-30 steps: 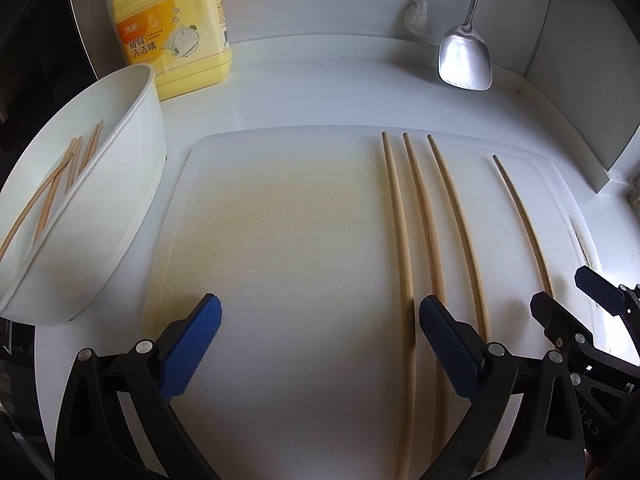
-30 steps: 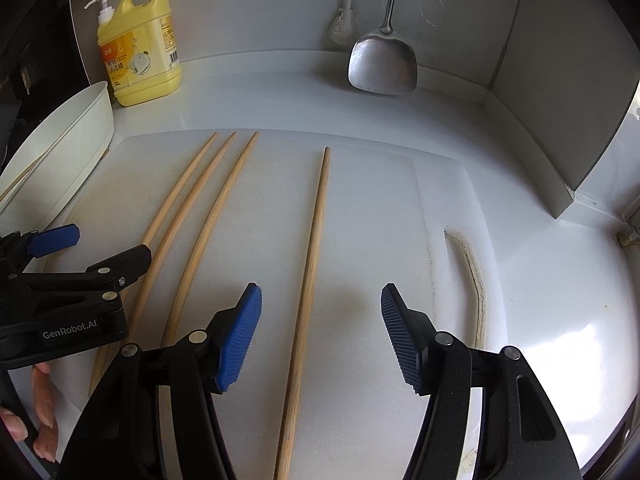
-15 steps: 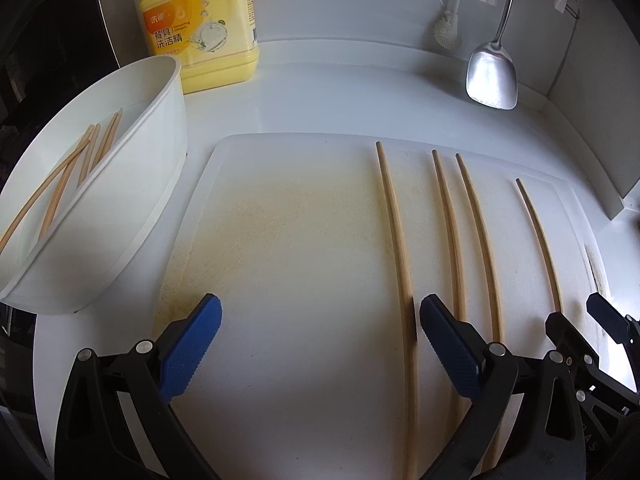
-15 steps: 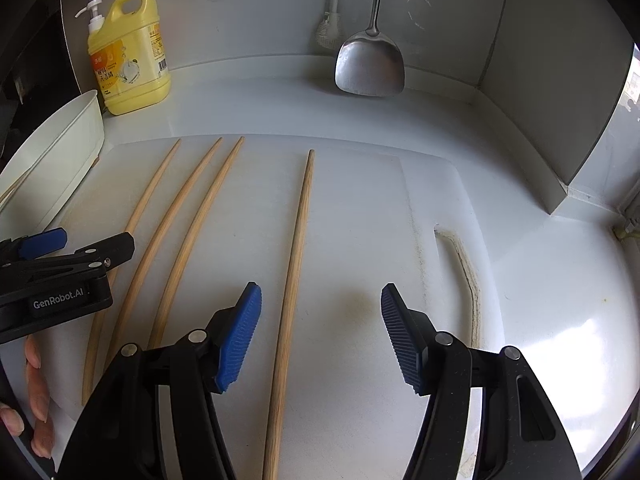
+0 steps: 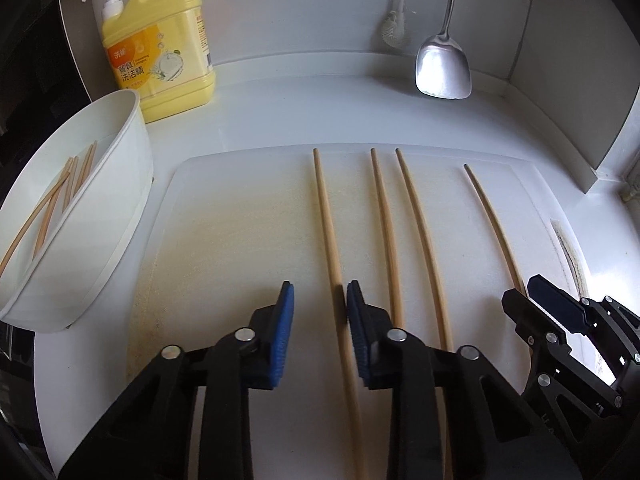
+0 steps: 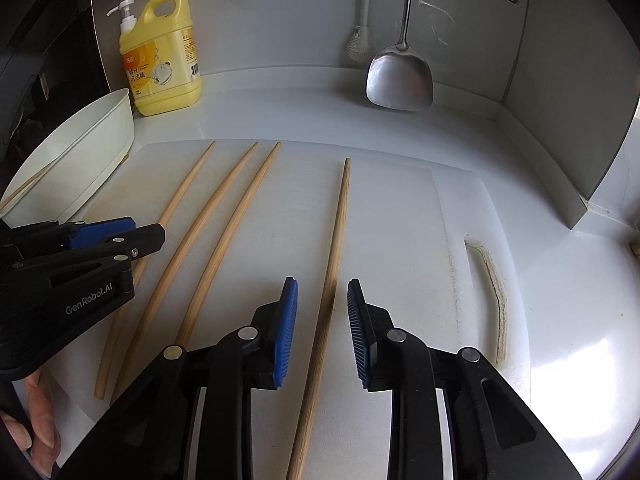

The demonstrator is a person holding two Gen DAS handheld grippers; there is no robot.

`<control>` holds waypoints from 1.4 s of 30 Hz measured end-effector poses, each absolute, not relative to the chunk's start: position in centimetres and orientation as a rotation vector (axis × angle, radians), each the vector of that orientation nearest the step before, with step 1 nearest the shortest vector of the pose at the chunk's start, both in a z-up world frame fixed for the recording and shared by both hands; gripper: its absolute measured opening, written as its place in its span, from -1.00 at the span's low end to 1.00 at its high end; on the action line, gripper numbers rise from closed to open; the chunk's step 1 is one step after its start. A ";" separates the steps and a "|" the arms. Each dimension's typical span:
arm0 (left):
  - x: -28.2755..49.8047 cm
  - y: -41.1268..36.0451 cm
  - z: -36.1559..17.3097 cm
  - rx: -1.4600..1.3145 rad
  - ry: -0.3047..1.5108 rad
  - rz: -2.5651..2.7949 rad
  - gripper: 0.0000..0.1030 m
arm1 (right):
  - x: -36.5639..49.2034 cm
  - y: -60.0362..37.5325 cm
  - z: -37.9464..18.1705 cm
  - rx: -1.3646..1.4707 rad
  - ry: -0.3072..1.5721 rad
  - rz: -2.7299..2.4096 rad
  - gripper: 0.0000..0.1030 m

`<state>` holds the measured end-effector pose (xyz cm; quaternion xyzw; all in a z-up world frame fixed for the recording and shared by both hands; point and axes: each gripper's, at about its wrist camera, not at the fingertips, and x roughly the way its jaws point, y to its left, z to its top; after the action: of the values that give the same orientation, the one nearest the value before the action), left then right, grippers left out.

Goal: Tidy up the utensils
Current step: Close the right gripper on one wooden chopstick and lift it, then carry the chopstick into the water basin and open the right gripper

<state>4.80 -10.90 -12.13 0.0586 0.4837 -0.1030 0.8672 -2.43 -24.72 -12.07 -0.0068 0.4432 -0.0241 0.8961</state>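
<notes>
A white cutting board [image 5: 240,240] on a white counter [image 5: 300,112] carries four long wooden chopsticks lying side by side; a white tub [image 5: 100,216] at its left edge holds more chopsticks [image 5: 60,196]. The left gripper [image 5: 320,320], jaws just narrowed, straddles the leftmost chopstick [image 5: 326,216], which lies against its right-hand pad, the other pad clear. The right gripper [image 6: 322,320], jaws likewise just closing, brackets the rightmost chopstick [image 6: 340,216] without touching it.

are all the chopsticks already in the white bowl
No, four chopsticks lie on the cutting board, while only a few are in the white bowl.
</notes>
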 end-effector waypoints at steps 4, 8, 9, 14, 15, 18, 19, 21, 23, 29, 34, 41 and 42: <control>4.3 -11.5 -12.1 0.157 1.007 -0.244 -0.86 | -2.2 -24.8 -11.9 -0.002 0.927 -0.034 -0.88; 4.3 -10.8 -12.0 0.112 1.039 -0.269 -0.86 | -2.3 -25.4 -11.7 0.052 0.932 -0.023 -0.88; 4.2 -10.6 -12.0 0.099 1.047 -0.272 -0.86 | -2.3 -25.6 -11.7 0.072 0.937 -0.022 -0.88; 3.6 -9.6 -11.5 0.059 1.070 -0.275 -0.86 | -2.6 -26.1 -10.8 0.137 0.931 -0.015 -0.88; 3.4 -9.5 -11.3 0.051 1.070 -0.275 -0.86 | -2.7 -26.1 -10.5 0.143 0.926 -0.011 -0.88; 3.0 -8.8 -10.4 0.035 1.068 -0.274 -0.86 | -3.1 -25.8 -9.4 0.150 0.911 0.001 -0.88; 2.9 -8.6 -10.0 0.029 1.065 -0.273 -0.86 | -3.2 -25.7 -9.1 0.150 0.905 0.007 -0.88; 2.7 -7.9 -9.2 0.020 1.058 -0.267 -0.86 | -3.4 -25.3 -8.4 0.148 0.896 0.020 -0.88; 2.6 -7.0 -8.0 0.006 1.043 -0.258 -0.86 | -3.4 -24.8 -7.6 0.143 0.885 0.040 -0.88; 1.5 -3.0 -4.3 -0.045 0.986 -0.186 -0.86 | -2.6 -22.1 -5.1 0.124 0.841 0.142 -0.88; 1.2 2.3 -2.0 -0.103 0.948 -0.100 -0.86 | -0.4 -18.0 -2.6 0.099 0.807 0.244 -0.88; 3.5 10.6 -0.7 -0.106 0.903 -0.052 -0.86 | 3.6 -9.7 -0.6 0.085 0.760 0.319 -0.88; 4.1 11.8 -0.8 -0.107 0.906 -0.051 -0.86 | 4.3 -8.4 -0.5 0.091 0.761 0.323 -0.88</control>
<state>4.10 11.80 -0.75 -0.0518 0.4373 -0.0248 0.8975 4.35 -8.44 -0.54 0.0442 0.3697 0.1569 0.9147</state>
